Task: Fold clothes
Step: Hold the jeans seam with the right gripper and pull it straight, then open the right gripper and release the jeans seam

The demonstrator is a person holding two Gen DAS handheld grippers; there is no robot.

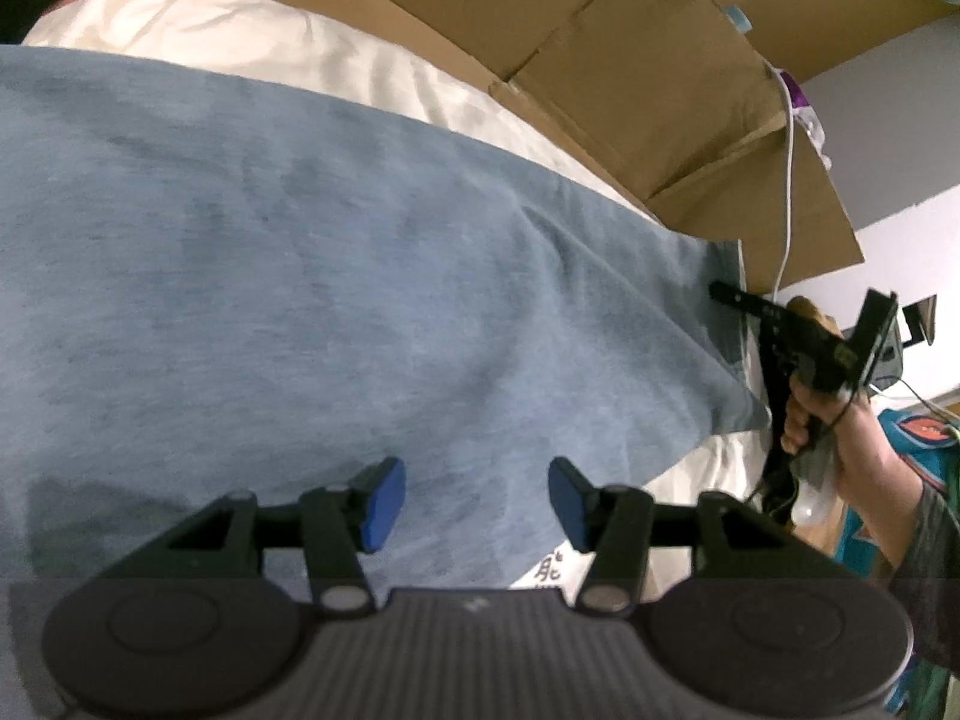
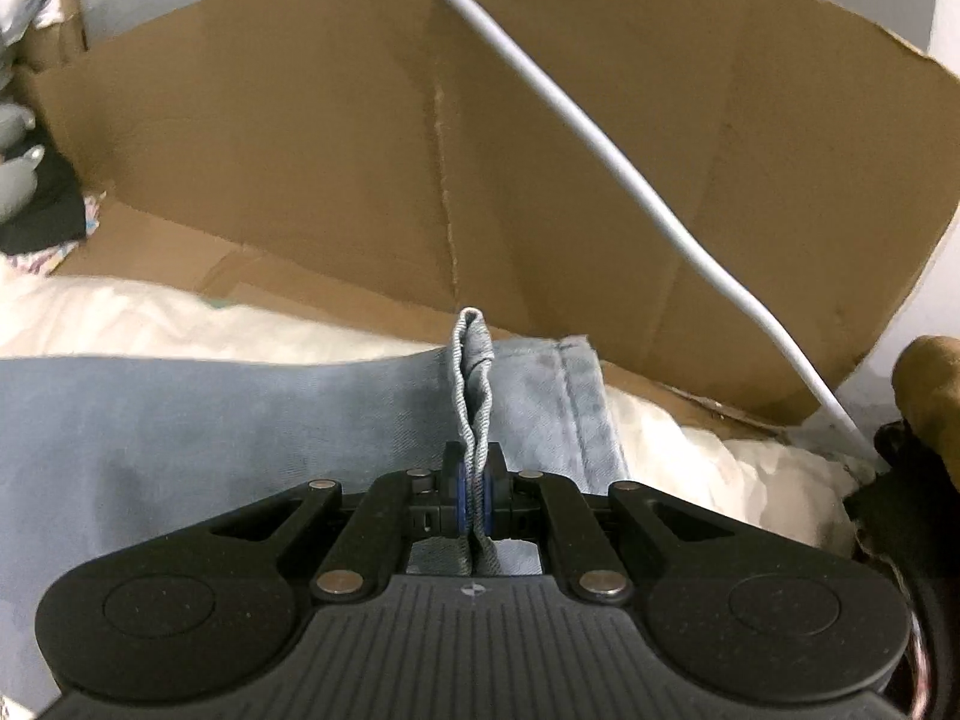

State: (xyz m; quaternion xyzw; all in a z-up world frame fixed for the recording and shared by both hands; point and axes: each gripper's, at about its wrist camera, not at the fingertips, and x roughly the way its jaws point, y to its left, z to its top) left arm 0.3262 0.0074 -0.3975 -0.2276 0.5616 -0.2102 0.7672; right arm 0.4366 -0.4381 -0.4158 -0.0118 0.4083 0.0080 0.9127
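Blue jeans lie spread across a cream bedsheet, filling the middle of the left wrist view, with flattened cardboard behind them at upper right. The left gripper hovers over the denim at lower centre, its blue pads apart with nothing between them. The right gripper is clamped on a pinched fold of the jeans' hem, which stands upright at frame centre. A white cable crosses the cardboard diagonally.
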